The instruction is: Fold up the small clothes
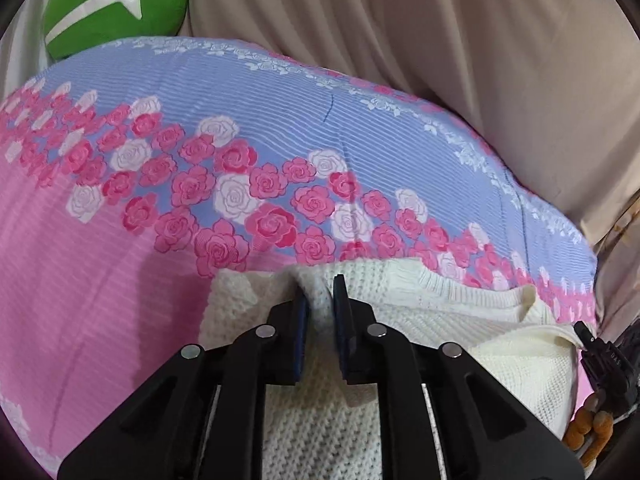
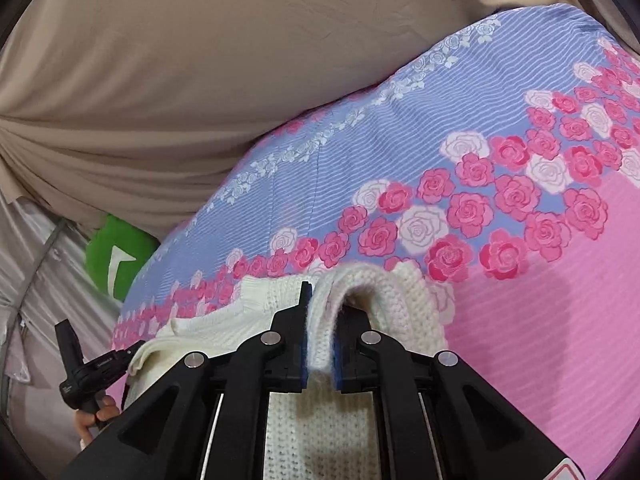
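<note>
A cream knit sweater (image 1: 460,308) lies on a bed with a pink and blue rose-print sheet (image 1: 280,128). My left gripper (image 1: 320,308) is shut on a pinch of the sweater's knit edge, held a little above the sheet. My right gripper (image 2: 322,320) is shut on a thick fold of the same sweater (image 2: 404,300), which arches over its right finger. The right gripper also shows at the right edge of the left wrist view (image 1: 604,360), and the left gripper at the lower left of the right wrist view (image 2: 84,368).
A green pillow (image 1: 116,4) with a white arrow sits at the bed's far corner; it also shows in the right wrist view (image 2: 120,256). A beige curtain (image 2: 180,80) hangs behind the bed. The rose-print sheet (image 2: 520,320) spreads to the right.
</note>
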The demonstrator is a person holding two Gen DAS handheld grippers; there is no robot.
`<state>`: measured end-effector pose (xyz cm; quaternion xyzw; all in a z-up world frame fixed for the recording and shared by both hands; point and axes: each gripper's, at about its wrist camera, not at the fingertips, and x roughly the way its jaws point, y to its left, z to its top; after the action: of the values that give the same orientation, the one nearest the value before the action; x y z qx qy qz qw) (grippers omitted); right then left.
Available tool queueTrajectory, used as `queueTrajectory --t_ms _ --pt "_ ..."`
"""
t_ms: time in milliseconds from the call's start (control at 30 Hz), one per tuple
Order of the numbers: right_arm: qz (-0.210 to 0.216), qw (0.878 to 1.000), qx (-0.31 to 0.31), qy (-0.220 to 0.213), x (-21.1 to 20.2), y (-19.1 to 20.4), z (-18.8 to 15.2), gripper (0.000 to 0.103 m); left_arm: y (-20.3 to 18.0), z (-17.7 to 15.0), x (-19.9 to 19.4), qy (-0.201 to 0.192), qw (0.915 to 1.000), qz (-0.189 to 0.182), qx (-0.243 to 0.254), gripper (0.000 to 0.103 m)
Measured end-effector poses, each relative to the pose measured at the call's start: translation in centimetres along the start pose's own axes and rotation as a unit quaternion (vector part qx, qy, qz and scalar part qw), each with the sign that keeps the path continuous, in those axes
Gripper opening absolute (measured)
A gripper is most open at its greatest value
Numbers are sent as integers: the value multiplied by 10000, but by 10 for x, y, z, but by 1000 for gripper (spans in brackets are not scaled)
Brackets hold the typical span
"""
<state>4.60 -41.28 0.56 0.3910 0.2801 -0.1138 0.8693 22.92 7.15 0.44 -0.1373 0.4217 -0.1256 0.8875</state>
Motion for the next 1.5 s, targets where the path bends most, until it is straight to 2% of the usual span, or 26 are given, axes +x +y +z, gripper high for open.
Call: queueTrajectory --t_ms 67,100,133,167,200,267,300,367,433,500,567,633,700,733,767,800,833,967,1033,1133,1233,1300,1367,1433,1467,1500 --pt "228 9977 -160 -619 -30 7 -3 12 4 -2 -16 -208 9994 -255 -65 23" --pt "257 9957 -198 -873 -43 11 -5 20 3 -2 -27 -368 9991 -218 -23 39" --pt "183 9929 -220 -1153 -59 13 -8 44 2 -3 -41 -605 9981 -71 56 49" --pt "76 9902 -235 -1371 -73 15 -12 57 2 -7 -62 -922 9955 79 208 63" --pt "-30 9877 -292 -1538 -87 17 -18 65 1 -11 -76 -1077 9935 92 350 70" --pt "-142 9875 -473 -1495 -105 18 -30 65 2 -22 -101 -1087 9921 36 629 77" --pt "-219 9898 -512 -1312 -112 17 -40 65 3 -29 -106 -980 9927 61 697 78" --pt "-316 9933 -524 -975 -120 10 -56 65 9 -48 -112 -648 9949 60 774 78" --pt "-590 9952 -589 -505 -126 1 -82 65 19 -72 -111 -243 9971 -39 718 78" --pt "-745 9954 -604 -75 -126 -5 -104 65 32 -94 -110 62 9988 -39 475 78" --pt "-722 9954 -587 230 -129 -7 -124 65 44 -108 -109 291 9993 -193 155 77" --pt "-581 9956 -638 362 -130 -2 -136 65 49 -116 -110 375 9985 -408 -44 68" --pt "-478 9953 -743 385 -126 3 -141 65 48 -118 -114 391 9976 -570 -52 50" --pt "-464 9946 -833 411 -123 8 -142 58 45 -118 -117 347 9981 -516 10 45" --pt "-472 9934 -962 421 -120 13 -143 48 42 -117 -119 327 9984 -462 70 27" --pt "-541 9914 -1127 396 -118 19 -143 17 39 -116 -121 330 9983 -450 145 8" --pt "-525 9912 -1162 344 -120 23 -142 10 39 -116 -125 316 9984 -443 145 8" --pt "-35 9952 -933 -306 -166 27 -129 9 43 -116 -158 -4 9988 -457 162 7" --pt "40 9956 -851 -383 -182 25 -125 9 48 -120 -171 -14 9989 -463 105 7" --pt "-386 9948 -942 -94 -186 15 -136 9 58 -132 -173 205 9994 -258 71 7" --pt "-954 9901 -853 572 -162 -10 -159 9 74 -151 -148 657 9978 53 -70 7" --pt "-1182 9857 -876 820 -148 -20 -168 9 80 -157 -135 822 9964 73 -183 7" --pt "-1170 9870 -868 672 -153 -17 -163 13 79 -151 -139 698 9973 -21 -225 9" --pt "-1109 9893 -908 288 -166 -5 -144 18 72 -134 -157 303 9994 -135 -116 11" --pt "-1087 9889 -1008 51 -171 3 -131 21 66 -123 -167 26 10000 -82 7 21" --pt "-1023 9884 -1113 -151 -173 10 -117 31 60 -113 -174 -187 9998 -71 98 44"
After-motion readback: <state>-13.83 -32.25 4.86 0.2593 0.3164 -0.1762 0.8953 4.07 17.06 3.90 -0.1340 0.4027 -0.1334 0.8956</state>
